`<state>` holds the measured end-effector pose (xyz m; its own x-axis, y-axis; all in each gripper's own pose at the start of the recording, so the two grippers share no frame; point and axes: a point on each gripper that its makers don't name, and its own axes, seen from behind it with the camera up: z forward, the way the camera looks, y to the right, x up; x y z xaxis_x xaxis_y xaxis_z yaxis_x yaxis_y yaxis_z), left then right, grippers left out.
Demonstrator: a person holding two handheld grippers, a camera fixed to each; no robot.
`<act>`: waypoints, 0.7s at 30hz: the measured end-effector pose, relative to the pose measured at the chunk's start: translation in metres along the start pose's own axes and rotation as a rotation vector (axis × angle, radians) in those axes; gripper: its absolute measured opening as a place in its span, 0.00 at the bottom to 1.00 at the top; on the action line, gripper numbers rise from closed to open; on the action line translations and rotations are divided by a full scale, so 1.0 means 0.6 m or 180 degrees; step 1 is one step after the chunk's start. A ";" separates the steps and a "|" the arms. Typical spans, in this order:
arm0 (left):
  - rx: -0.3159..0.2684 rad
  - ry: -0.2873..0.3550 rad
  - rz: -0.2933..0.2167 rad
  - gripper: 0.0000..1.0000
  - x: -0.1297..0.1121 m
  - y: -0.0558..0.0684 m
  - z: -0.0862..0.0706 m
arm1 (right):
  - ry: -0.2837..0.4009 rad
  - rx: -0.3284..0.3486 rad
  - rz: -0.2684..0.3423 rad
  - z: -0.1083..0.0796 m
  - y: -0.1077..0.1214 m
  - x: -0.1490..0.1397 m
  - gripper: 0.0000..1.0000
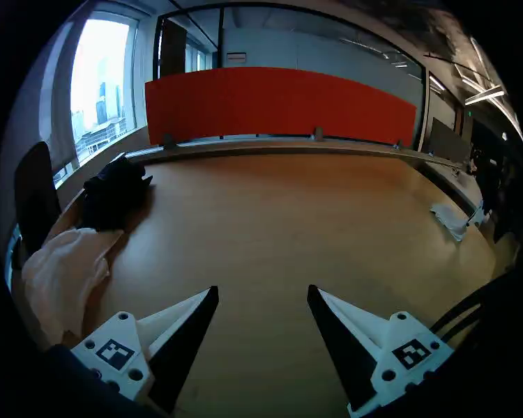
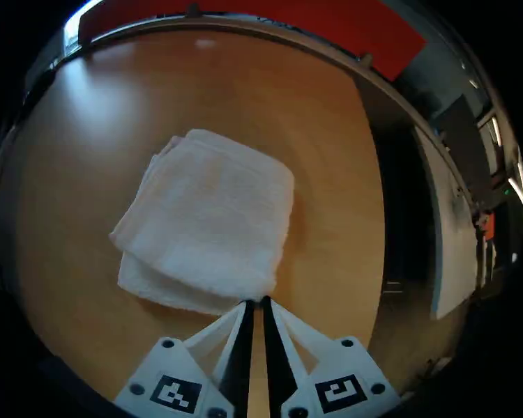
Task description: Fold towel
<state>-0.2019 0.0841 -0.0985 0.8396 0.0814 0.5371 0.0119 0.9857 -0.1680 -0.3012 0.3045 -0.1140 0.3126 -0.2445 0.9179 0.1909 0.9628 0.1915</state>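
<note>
Holds right gripper [image 2: 256,301] closed at the 6 o'clock edge of folded towel [image 2: 209,223]; holds left gripper [image 1: 261,292] wide open over wooden table [image 1: 275,223] — pale cloth [image 1: 63,279] at 8 o'clock.

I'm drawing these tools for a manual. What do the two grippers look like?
Both the left gripper and the right gripper have two white, wedge-shaped fingers tapering to points, with black inner faces. Each finger carries a square black-and-white marker and small round holes. Black cables curve beside the left one.
</note>
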 end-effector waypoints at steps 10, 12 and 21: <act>-0.0007 -0.0009 0.0004 0.94 -0.001 -0.003 0.001 | 0.0031 0.0043 0.0015 -0.009 -0.008 -0.008 0.52; -0.0009 -0.0010 0.0006 0.94 -0.001 -0.004 0.001 | 0.0027 0.0052 0.0019 -0.010 -0.010 -0.011 0.60; -0.0022 -0.0005 0.0008 0.95 0.002 -0.003 0.002 | 0.0200 0.0091 -0.0017 -0.023 -0.025 0.000 0.81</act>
<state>-0.2017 0.0828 -0.0966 0.8388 0.0842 0.5380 0.0134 0.9845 -0.1750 -0.2912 0.2882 -0.1216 0.3696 -0.2555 0.8933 0.1663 0.9641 0.2070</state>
